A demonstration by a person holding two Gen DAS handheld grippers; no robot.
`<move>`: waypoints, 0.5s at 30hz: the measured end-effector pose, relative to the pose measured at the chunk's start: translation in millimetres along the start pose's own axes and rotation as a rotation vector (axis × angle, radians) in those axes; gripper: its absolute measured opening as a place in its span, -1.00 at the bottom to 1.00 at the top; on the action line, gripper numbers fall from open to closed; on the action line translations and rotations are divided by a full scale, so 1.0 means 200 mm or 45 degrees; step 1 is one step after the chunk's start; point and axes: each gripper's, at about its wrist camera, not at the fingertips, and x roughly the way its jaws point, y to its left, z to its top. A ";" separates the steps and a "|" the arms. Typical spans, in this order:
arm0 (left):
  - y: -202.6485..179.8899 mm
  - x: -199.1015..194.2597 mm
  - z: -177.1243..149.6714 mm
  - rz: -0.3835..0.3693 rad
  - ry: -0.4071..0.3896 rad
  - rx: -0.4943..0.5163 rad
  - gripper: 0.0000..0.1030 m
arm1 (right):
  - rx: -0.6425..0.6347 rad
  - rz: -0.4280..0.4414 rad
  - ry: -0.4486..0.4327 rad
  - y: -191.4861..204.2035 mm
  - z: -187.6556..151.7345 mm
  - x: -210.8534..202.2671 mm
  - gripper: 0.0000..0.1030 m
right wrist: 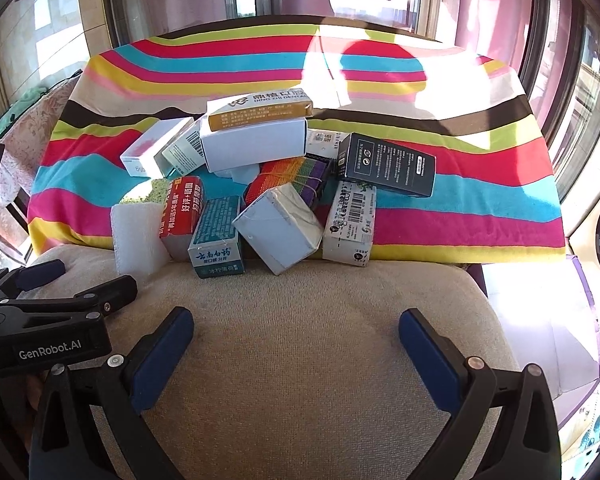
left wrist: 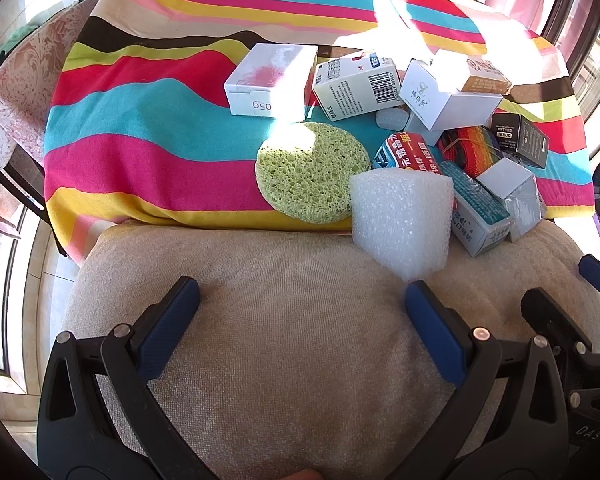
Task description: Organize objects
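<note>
A pile of small boxes lies on the striped cloth [left wrist: 148,132]. Among them are a white foam block [left wrist: 400,220], a green round sponge [left wrist: 308,172], a white box with a pink print [left wrist: 268,80], a barcode box [left wrist: 356,84], a red box [right wrist: 182,210], a teal box [right wrist: 216,236], a grey-white box [right wrist: 278,226] and a black box [right wrist: 388,164]. My left gripper [left wrist: 302,292] is open and empty over the beige cushion [left wrist: 280,340], just short of the foam block. My right gripper [right wrist: 296,324] is open and empty in front of the pile.
The left gripper's body [right wrist: 48,316] shows at the left of the right wrist view. Windows surround the seat. A patterned chair [left wrist: 16,92] stands at the left. The cushion drops off at the right edge [right wrist: 520,320].
</note>
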 end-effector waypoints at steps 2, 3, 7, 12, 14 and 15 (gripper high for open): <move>0.00 0.00 0.00 -0.003 0.002 0.015 0.99 | -0.004 0.012 -0.022 -0.01 0.01 -0.02 1.00; 0.00 -0.01 -0.01 -0.006 -0.007 0.025 0.99 | -0.015 0.016 -0.029 -0.01 0.02 -0.02 1.00; -0.01 -0.03 -0.02 0.002 -0.032 0.042 0.99 | -0.035 0.044 -0.051 -0.03 0.06 -0.02 1.00; 0.01 -0.11 -0.06 -0.016 -0.145 0.013 0.99 | 0.028 0.084 -0.115 -0.08 0.14 -0.02 1.00; 0.04 -0.17 -0.07 -0.090 -0.216 -0.020 0.98 | 0.049 0.072 -0.139 -0.10 0.16 -0.02 1.00; 0.05 -0.21 -0.07 -0.141 -0.270 -0.037 0.98 | 0.065 0.063 -0.151 -0.12 0.18 -0.02 1.00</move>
